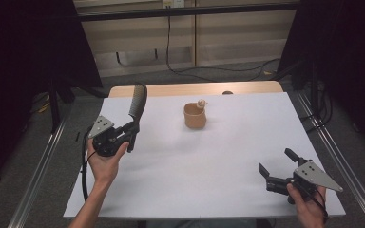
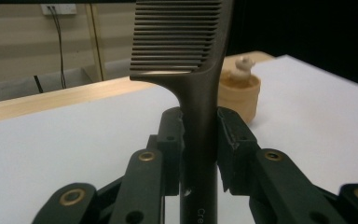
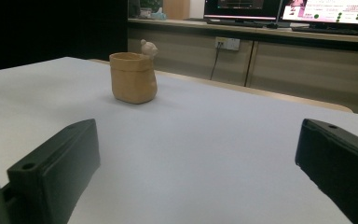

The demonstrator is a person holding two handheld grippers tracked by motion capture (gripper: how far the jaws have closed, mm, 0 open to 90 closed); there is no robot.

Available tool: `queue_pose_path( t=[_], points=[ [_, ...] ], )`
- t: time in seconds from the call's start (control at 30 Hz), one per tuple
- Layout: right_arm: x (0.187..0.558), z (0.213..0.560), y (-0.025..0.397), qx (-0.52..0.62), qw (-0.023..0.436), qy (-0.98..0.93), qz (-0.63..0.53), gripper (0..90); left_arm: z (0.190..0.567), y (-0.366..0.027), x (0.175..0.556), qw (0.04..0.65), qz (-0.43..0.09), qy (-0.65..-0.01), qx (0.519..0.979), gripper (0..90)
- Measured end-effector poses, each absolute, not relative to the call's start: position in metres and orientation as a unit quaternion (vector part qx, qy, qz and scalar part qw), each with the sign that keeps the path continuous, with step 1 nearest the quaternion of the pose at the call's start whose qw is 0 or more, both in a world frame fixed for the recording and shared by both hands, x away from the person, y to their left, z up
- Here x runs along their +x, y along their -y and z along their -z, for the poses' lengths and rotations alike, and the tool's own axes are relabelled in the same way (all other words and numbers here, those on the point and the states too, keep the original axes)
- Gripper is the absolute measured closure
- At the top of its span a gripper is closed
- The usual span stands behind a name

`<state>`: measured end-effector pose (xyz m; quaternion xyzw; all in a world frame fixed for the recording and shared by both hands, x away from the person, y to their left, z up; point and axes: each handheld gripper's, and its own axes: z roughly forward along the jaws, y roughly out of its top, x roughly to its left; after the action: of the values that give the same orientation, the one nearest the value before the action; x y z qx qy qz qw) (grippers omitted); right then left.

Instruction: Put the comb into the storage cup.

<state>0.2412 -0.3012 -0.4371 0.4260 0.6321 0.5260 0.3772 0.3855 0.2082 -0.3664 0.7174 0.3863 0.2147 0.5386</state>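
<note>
A dark comb (image 1: 137, 103) stands upright above the left side of the white table, its handle clamped in my left gripper (image 1: 132, 129). In the left gripper view the comb (image 2: 186, 51) rises between both jaws, teeth pointing left. A tan pot (image 1: 195, 115) with a small figure on its rim sits near the table's far middle, to the right of the comb; the same pot (image 2: 240, 93) (image 3: 133, 77) appears beyond the jaws in both gripper views. My right gripper (image 1: 276, 163) hovers low at the near right, jaws wide apart, nothing between them.
The white table top (image 1: 209, 161) has a wooden strip (image 1: 195, 89) along its far edge. Metal rails run down both sides. Cables (image 1: 218, 70) trail on the floor behind. Monitors (image 3: 307, 9) sit on a counter in the background.
</note>
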Motion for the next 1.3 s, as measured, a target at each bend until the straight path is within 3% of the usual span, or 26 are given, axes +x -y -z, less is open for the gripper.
queue_pose_path(
  t=[0.77,1.3],
  points=[
    [0.241,0.437,0.301,0.426,0.379,-0.631,-0.526,0.0,0.363,-0.166,0.400,0.585,-0.220,-0.331,0.707,72.8],
    [0.241,0.437,0.301,0.426,0.378,-0.631,-0.527,0.0,0.371,-0.145,0.421,0.570,-0.214,-0.316,0.727,72.7]
  ],
)
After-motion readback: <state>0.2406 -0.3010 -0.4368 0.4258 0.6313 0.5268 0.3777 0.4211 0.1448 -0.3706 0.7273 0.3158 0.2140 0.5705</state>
